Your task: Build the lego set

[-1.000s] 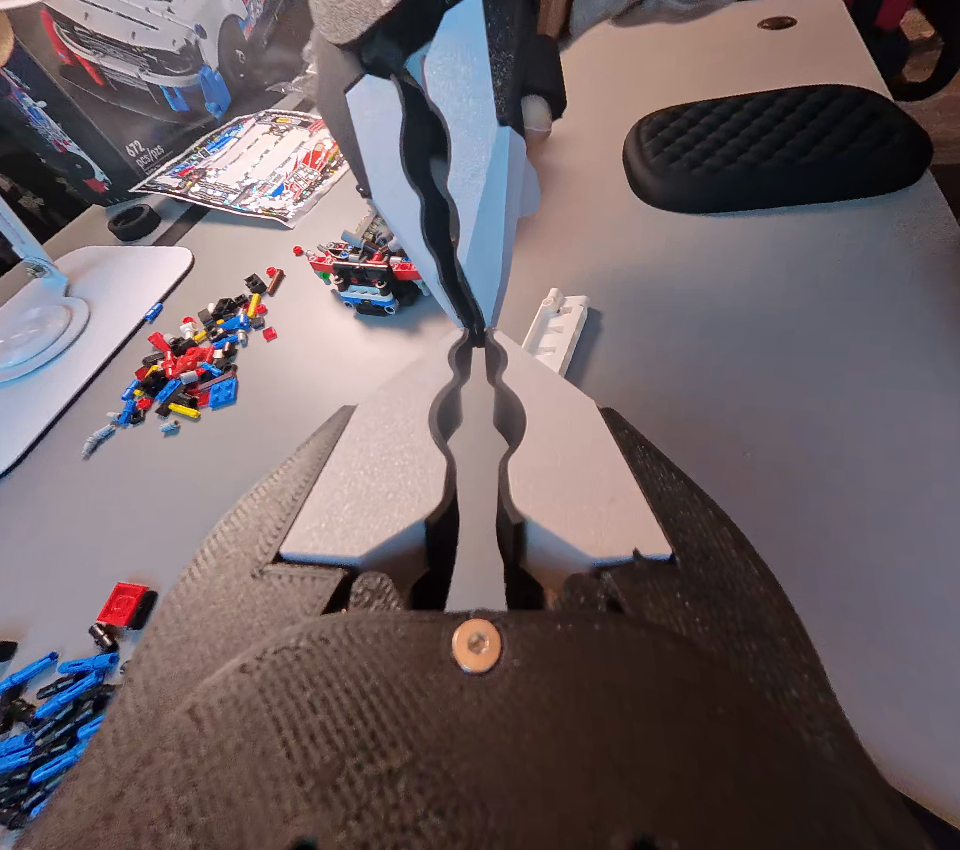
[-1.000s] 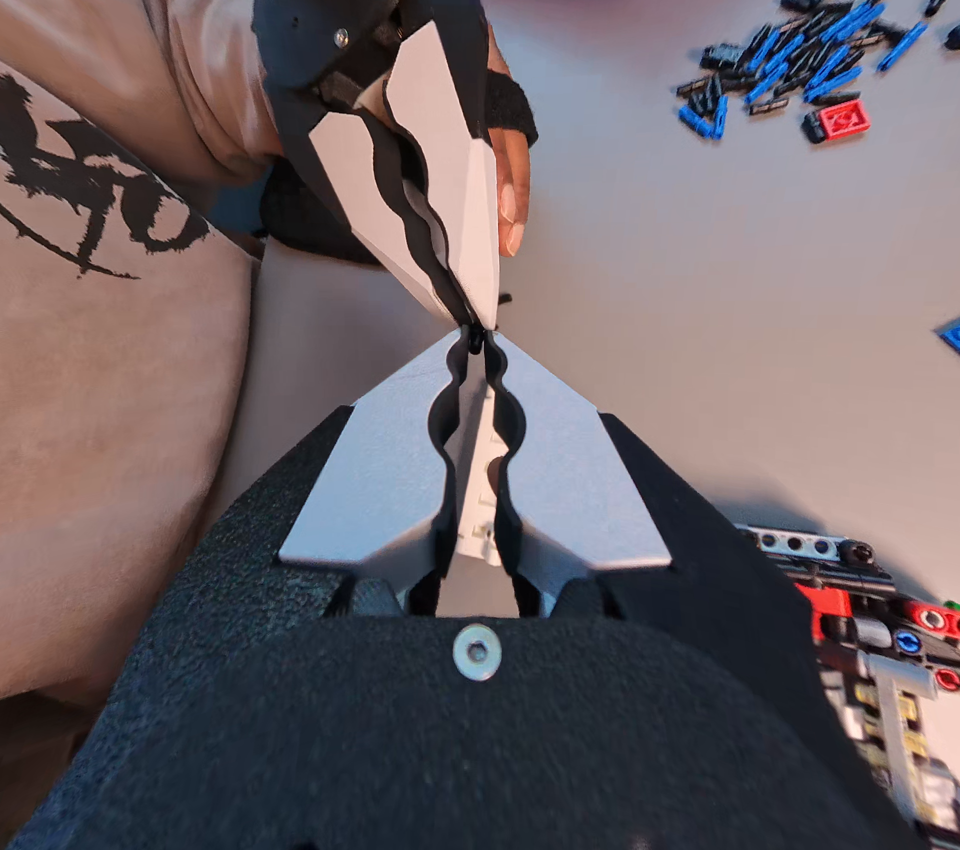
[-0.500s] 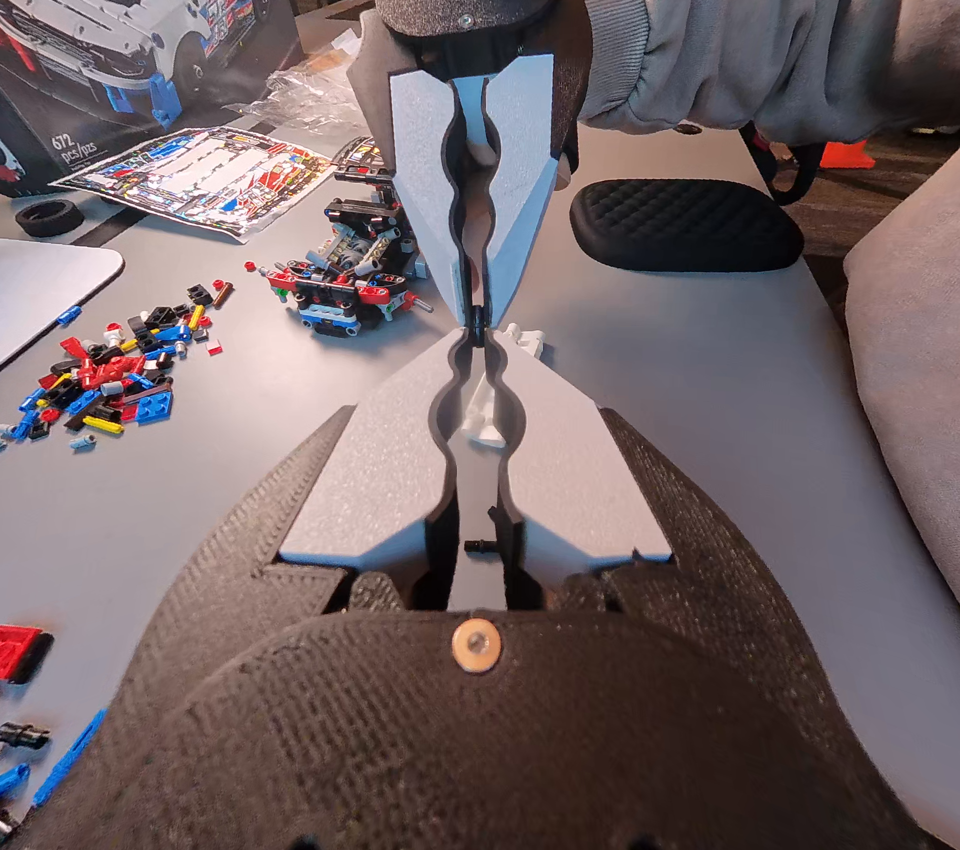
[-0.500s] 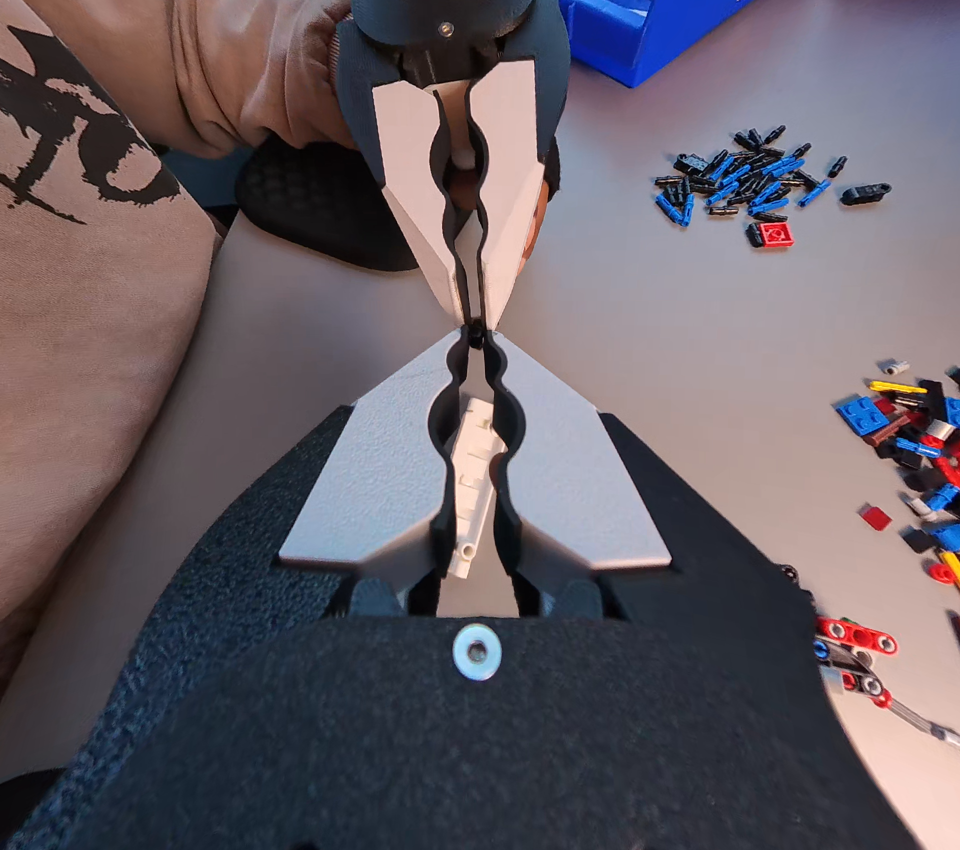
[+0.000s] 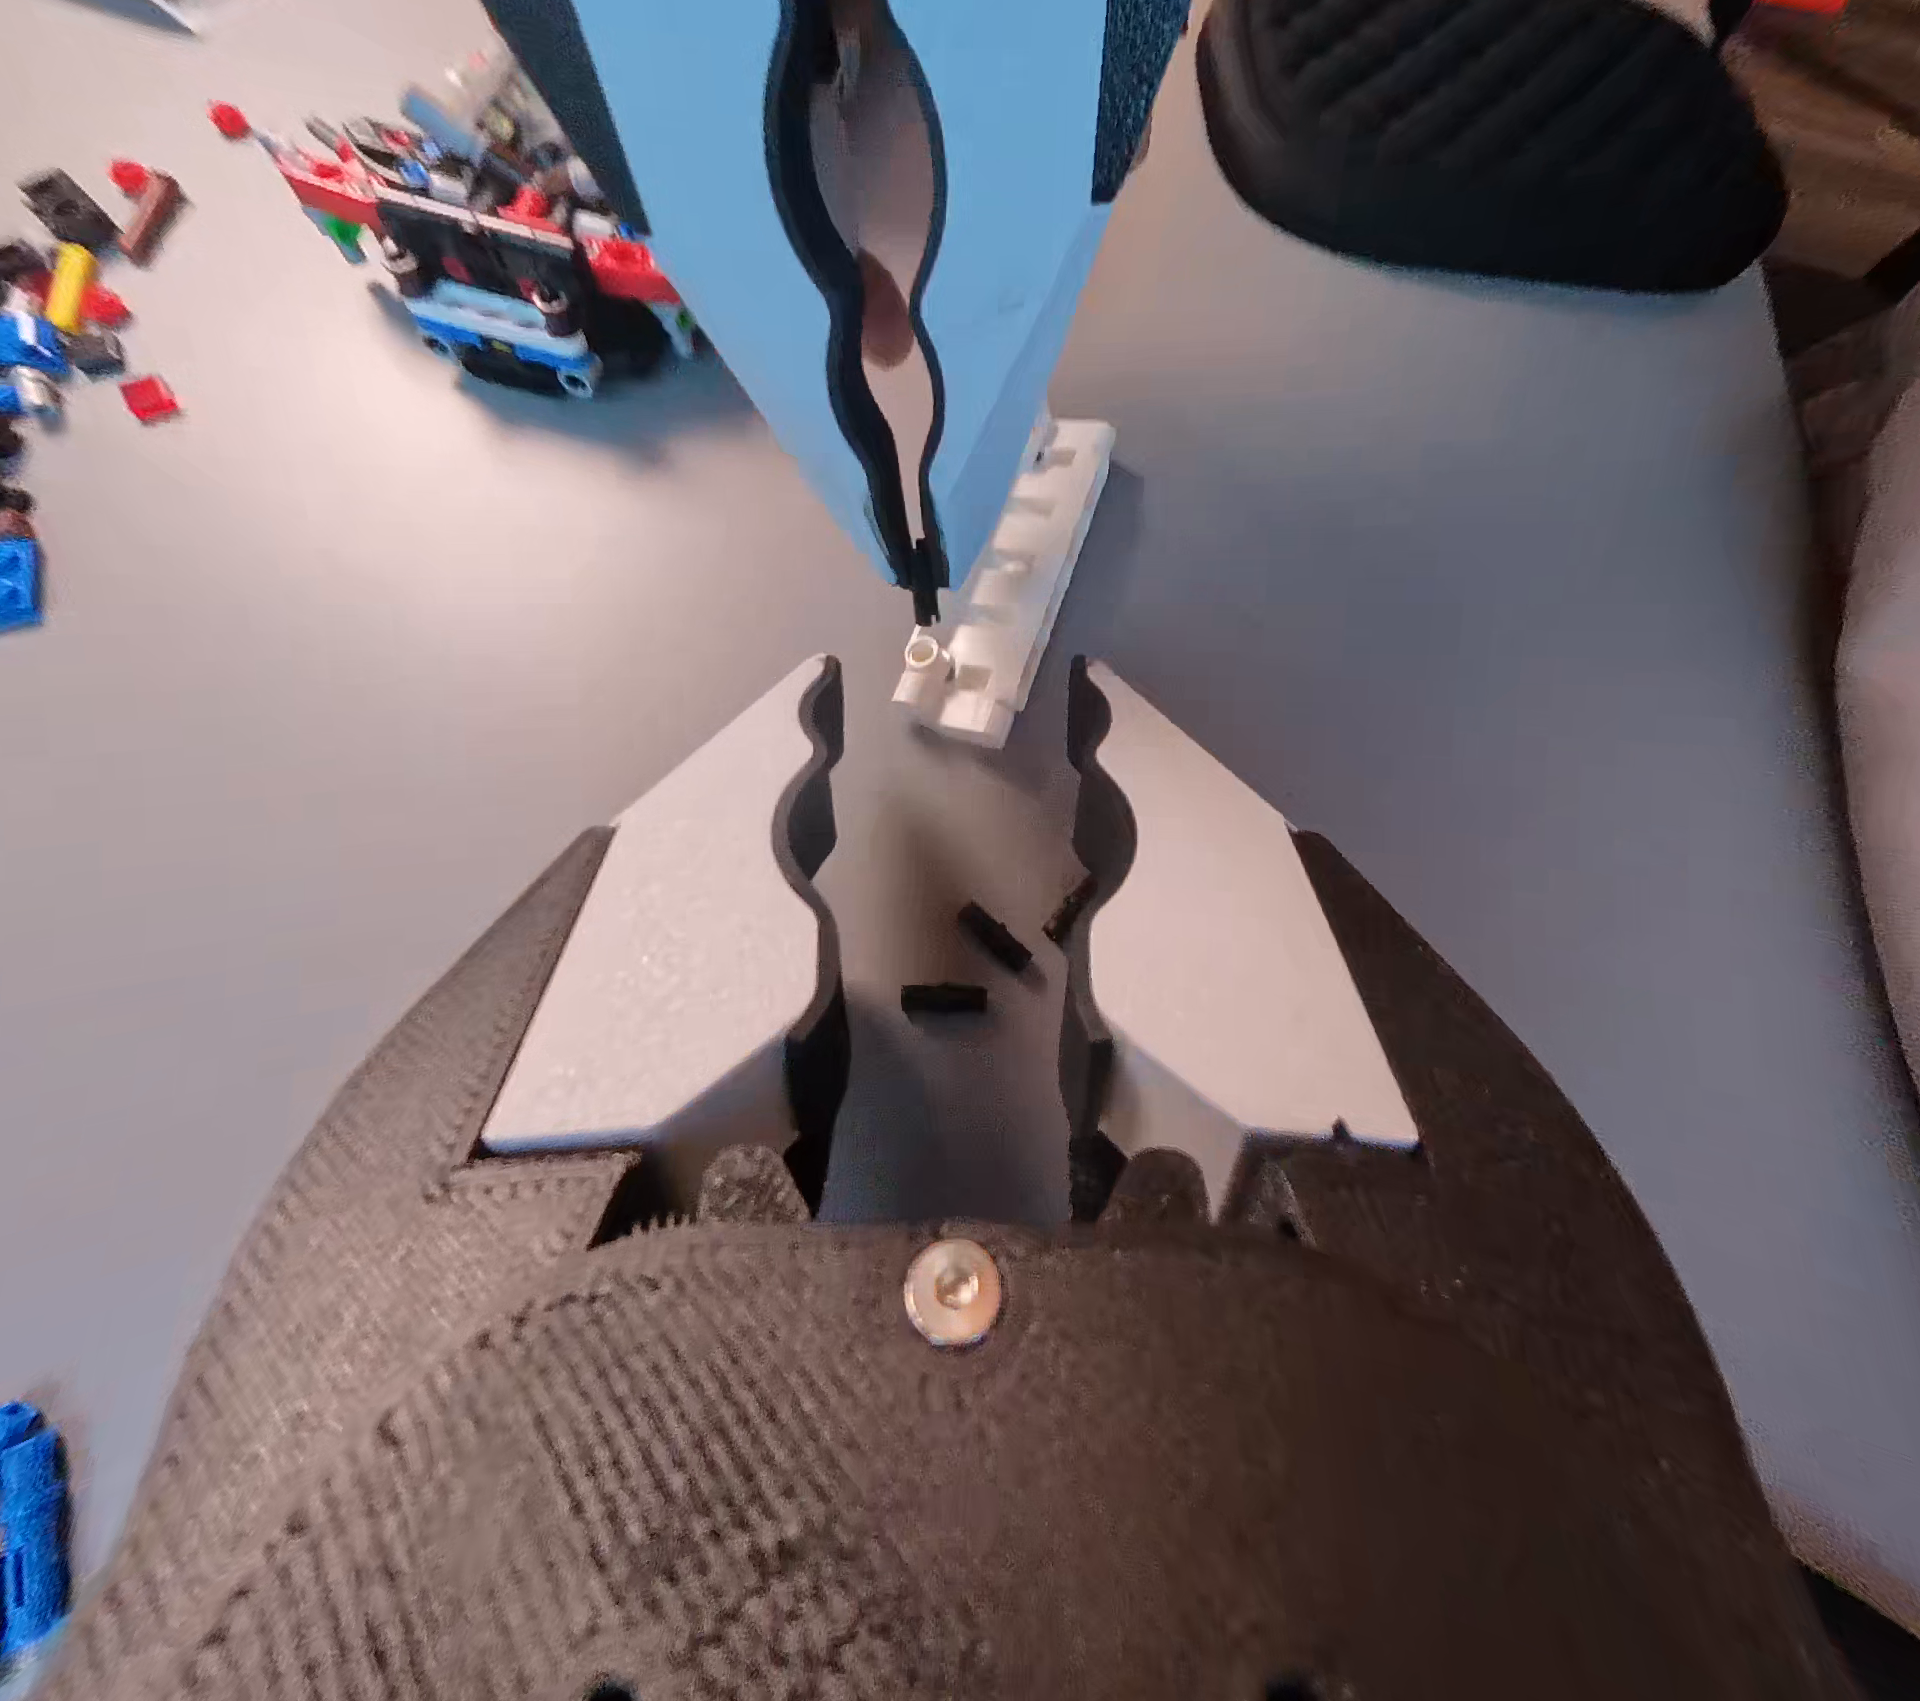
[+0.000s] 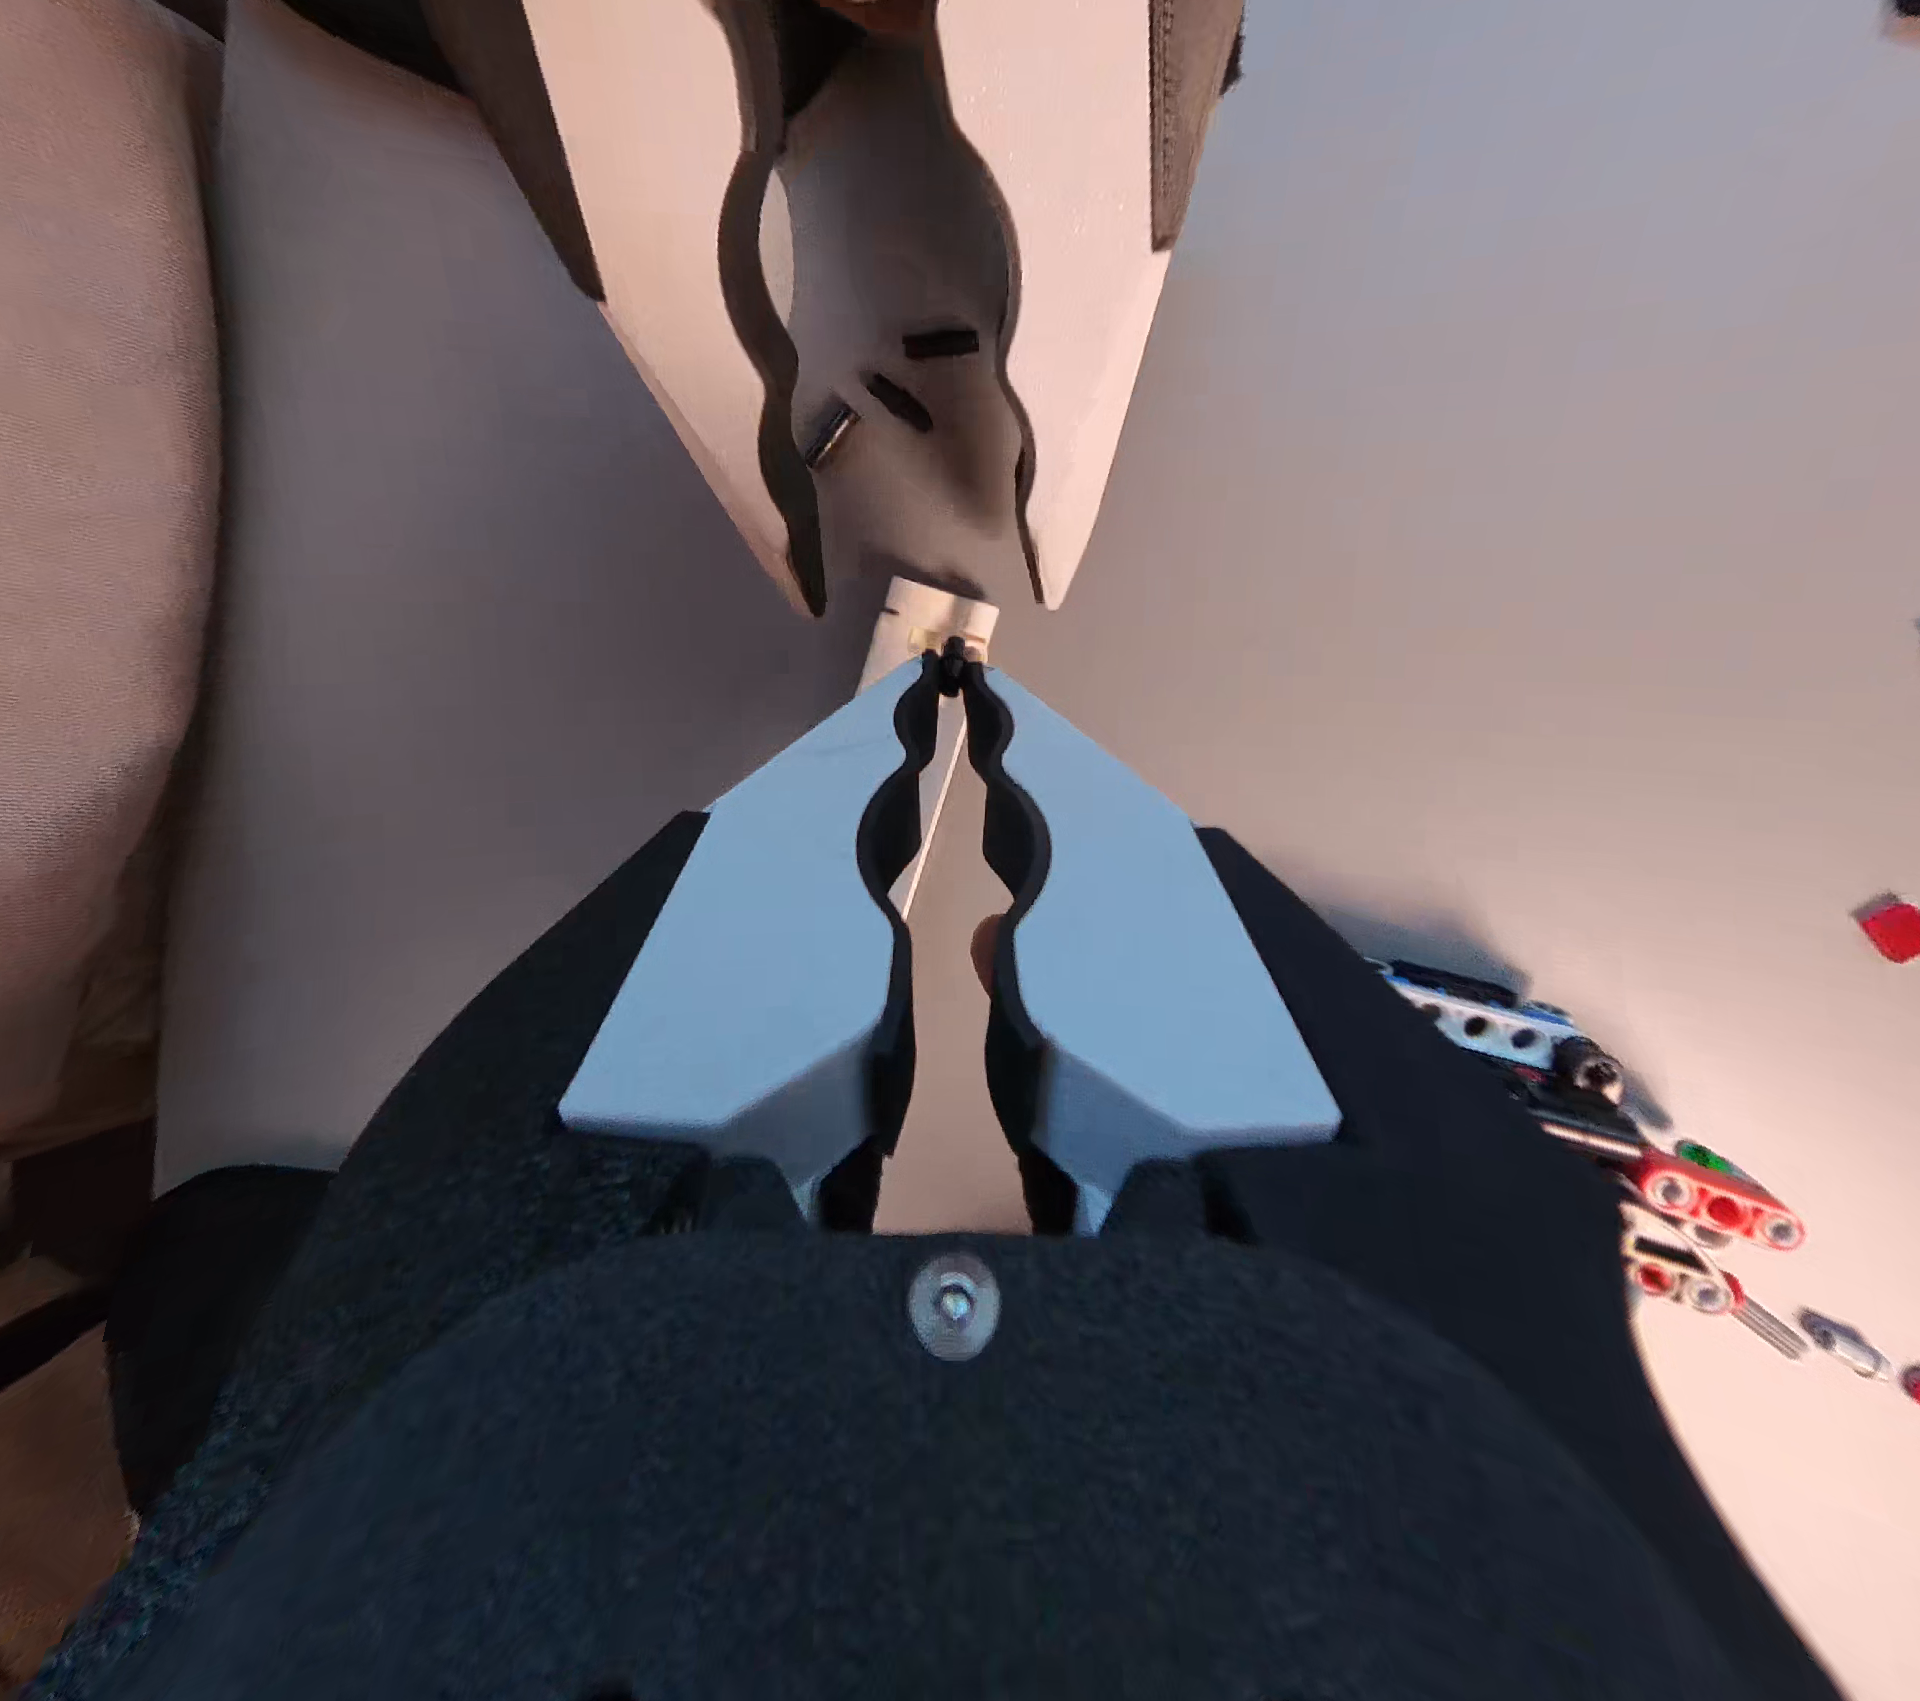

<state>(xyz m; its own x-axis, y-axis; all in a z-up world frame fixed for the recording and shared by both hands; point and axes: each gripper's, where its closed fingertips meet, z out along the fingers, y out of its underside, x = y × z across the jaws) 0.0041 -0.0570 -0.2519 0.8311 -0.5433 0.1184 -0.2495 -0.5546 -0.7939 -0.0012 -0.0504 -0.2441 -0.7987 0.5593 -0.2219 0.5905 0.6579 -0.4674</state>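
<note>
the left gripper (image 5: 951, 664) is held low over the grey table (image 5: 1403, 612), its two fingers spread wide with nothing between them. the right gripper (image 5: 920, 555) is pointed back at it from the far side, tip to tip, its fingers pinched narrow on a small black pin (image 5: 923, 602). that pin is poised just above the round hole at the near end of a white lego beam (image 5: 1013, 612), which is laid flat on the table between the two grippers; whether pin and hole are touching cannot be told. in the right wrist view the pin (image 6: 951, 664) is seen gripped at the very tips, the white beam (image 6: 935, 617) just past them.

three loose black pins (image 5: 992, 934) are counted on the table under the open left fingers. one half-built car frame (image 5: 499, 269) in black, red and blue is parked off to the left, beside a scatter of coloured pieces (image 5: 62, 301) too blurred to be counted. one black padded rest (image 5: 1475, 124) is seen at the far right edge.
</note>
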